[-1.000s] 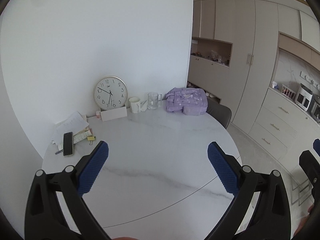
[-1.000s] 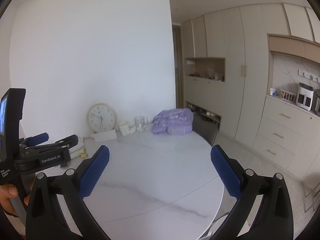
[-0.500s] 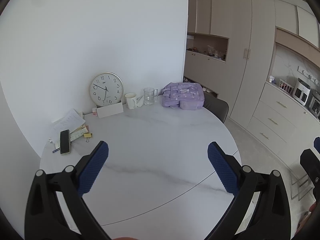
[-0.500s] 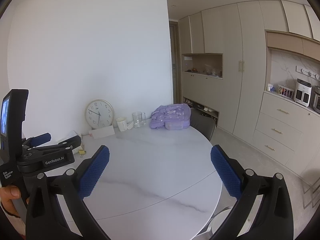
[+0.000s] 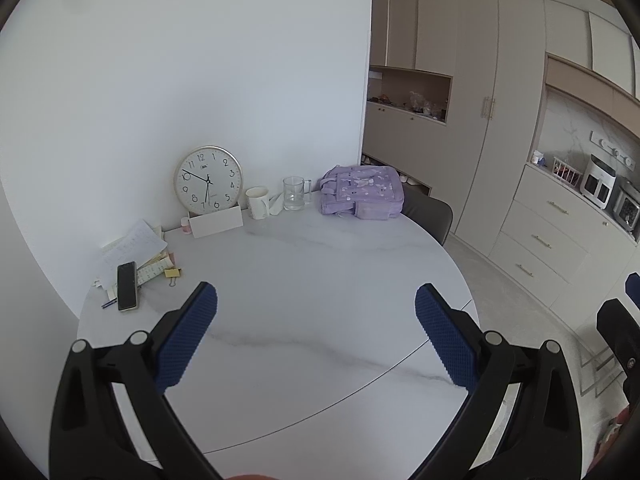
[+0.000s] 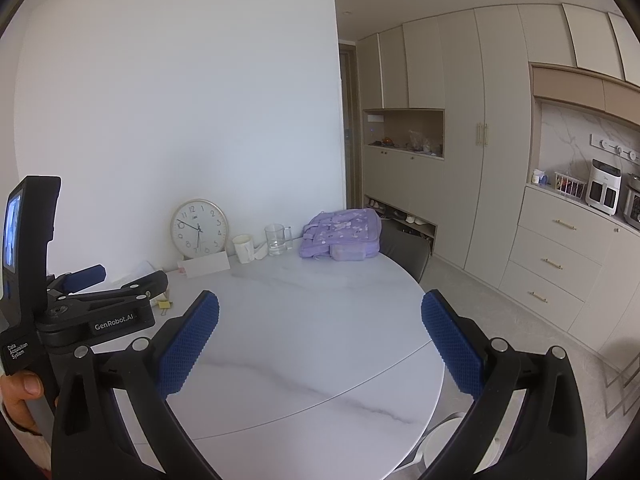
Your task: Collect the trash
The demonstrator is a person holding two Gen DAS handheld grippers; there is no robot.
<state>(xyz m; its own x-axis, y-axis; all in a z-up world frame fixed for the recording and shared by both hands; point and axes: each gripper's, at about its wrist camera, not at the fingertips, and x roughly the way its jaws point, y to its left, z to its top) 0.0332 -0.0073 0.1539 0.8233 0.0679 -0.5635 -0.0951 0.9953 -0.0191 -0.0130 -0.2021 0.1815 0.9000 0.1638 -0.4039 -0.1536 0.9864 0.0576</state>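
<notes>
Both claws, left and right, gape wide and empty above the worktop. A crumpled white scrap, possibly tissue, lies far ahead between mug and glass.

We see the surface bare across its middle and near edge. Along the wall, a clock, mug, glass and purple bag block the far side; papers and a phone crowd the left.

Right tongs spread wide, hovering over the marble tabletop. Nothing gripped. Left tongs alongside at left.
</notes>
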